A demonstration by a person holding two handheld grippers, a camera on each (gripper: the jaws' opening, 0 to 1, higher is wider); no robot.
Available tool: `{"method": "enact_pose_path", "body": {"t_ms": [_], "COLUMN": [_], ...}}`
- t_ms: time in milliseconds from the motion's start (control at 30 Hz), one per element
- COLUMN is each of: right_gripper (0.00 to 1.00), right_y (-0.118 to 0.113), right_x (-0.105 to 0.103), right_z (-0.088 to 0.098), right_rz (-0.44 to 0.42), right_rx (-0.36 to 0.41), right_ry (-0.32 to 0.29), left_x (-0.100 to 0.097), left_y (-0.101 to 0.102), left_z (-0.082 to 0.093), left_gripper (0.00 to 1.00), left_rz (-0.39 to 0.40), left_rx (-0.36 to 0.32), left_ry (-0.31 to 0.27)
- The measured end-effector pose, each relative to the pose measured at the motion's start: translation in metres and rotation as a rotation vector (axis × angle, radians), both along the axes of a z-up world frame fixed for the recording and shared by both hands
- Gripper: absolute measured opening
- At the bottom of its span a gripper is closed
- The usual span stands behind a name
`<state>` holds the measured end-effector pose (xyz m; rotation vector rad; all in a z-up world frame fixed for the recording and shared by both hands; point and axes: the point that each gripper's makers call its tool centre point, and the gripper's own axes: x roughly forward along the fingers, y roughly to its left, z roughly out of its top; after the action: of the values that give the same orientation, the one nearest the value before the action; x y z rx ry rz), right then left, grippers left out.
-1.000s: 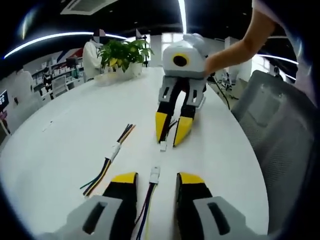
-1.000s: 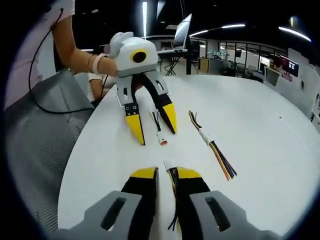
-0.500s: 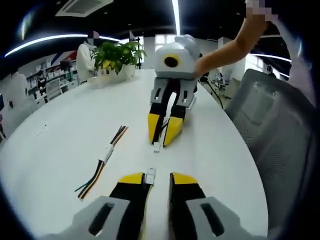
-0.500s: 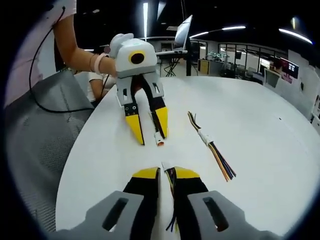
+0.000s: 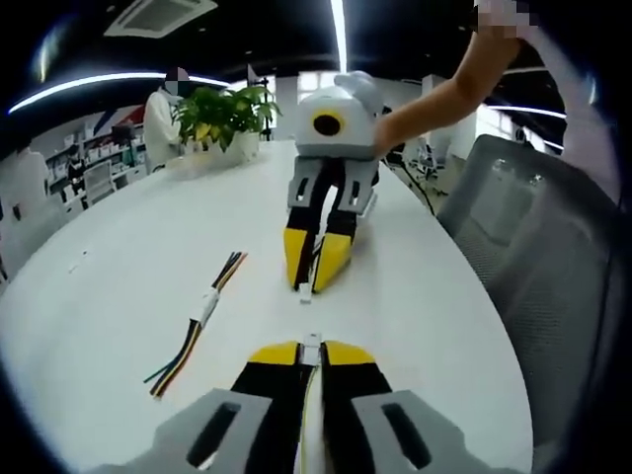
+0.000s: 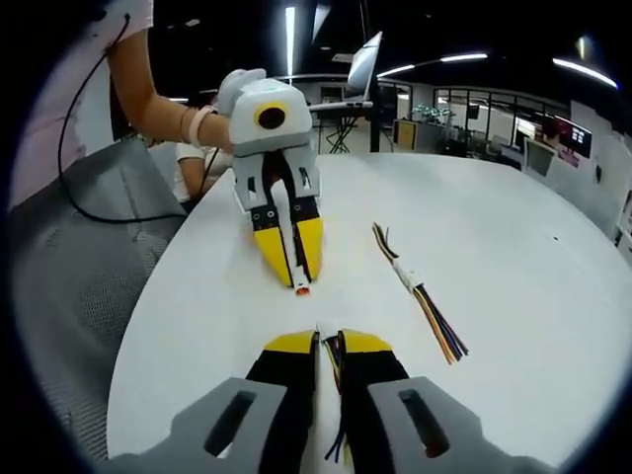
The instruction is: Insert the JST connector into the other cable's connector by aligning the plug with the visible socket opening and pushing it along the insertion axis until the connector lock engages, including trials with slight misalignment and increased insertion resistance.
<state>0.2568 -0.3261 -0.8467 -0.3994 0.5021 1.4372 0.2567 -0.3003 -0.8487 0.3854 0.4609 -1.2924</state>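
Both cables pinched just behind their housings, so each mating face sticks out past the tips for alignment. Left gripper (image 5: 311, 354) clamped narrow on a cable, its white connector (image 5: 311, 346) poking out at 12 o'clock toward the right gripper (image 5: 314, 279) opposite. Right gripper's jaws likewise drawn in on the other cable, small connector (image 5: 305, 293) at their tips. Near each other, not yet touching. Spare joined cable (image 5: 206, 306) lying at 9 o'clock on the white table (image 5: 118, 296), well apart.

I see my near white JST plug (image 5: 311, 348) facing the far white socket (image 5: 305, 293), apart, nearly aligned.
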Motion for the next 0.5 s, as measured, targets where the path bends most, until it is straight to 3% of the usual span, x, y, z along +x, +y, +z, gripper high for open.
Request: {"method": "enact_pose_path", "body": {"t_ms": [500], "right_gripper": [0.04], "right_y": [0.0033], "right_x": [0.0025], "right_z": [0.0007], "right_rz": [-0.004], "right_rx": [-0.021], "right_ry": [0.004], "left_x": [0.0027], "left_y": [-0.0032], "left_z": [0.0020], "left_gripper": [0.00], "left_rz": [-0.002], "left_rx": [0.010], "left_ry": [-0.008]}}
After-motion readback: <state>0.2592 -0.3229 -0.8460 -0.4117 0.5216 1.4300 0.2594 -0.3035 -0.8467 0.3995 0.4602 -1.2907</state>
